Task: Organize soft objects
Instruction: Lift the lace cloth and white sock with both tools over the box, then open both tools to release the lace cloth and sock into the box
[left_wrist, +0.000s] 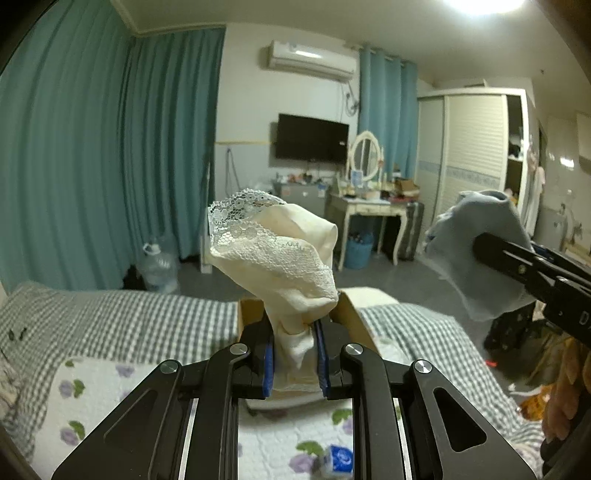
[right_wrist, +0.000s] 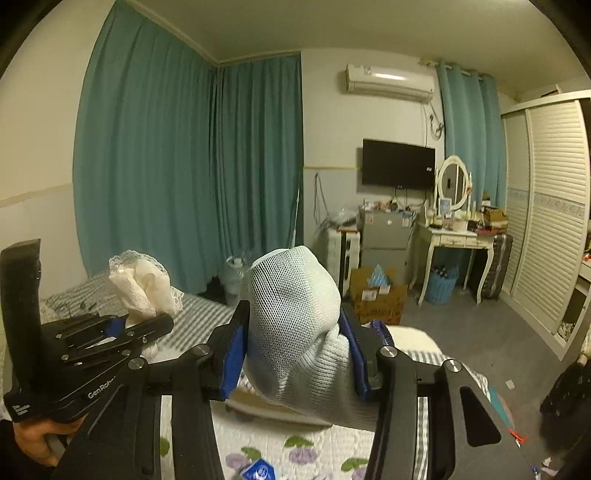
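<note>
While both tools were raised above the bed (left_wrist: 122, 321), the left gripper (left_wrist: 294, 354) was clamped on a cream sock with a lace cuff (left_wrist: 275, 258), its blue pads (left_wrist: 269, 363) pressing the narrow lower end while the lacy top bunched upward in front of the camera. Seen from the right wrist, that same sock stood up above the left gripper at the left of the view, well apart from the other sock. The right gripper (right_wrist: 293, 354) was closed on a pale grey sock (right_wrist: 295, 314), whose mesh toe bulged up between the blue pads (right_wrist: 231, 358) and whose ribbed part hung down toward the camera. From the left wrist, the grey sock appeared at the right edge, pinched at the tip of the right gripper and draping below it. Behind the cream sock, a cardboard box (left_wrist: 354, 317) with raised flaps sat on the checked bedcover, and a white quilt with purple flowers (left_wrist: 92, 402) lay nearer. A small blue and white packet (left_wrist: 338, 459) lay on that quilt. Teal curtains (left_wrist: 92, 166) covered the far wall
</note>
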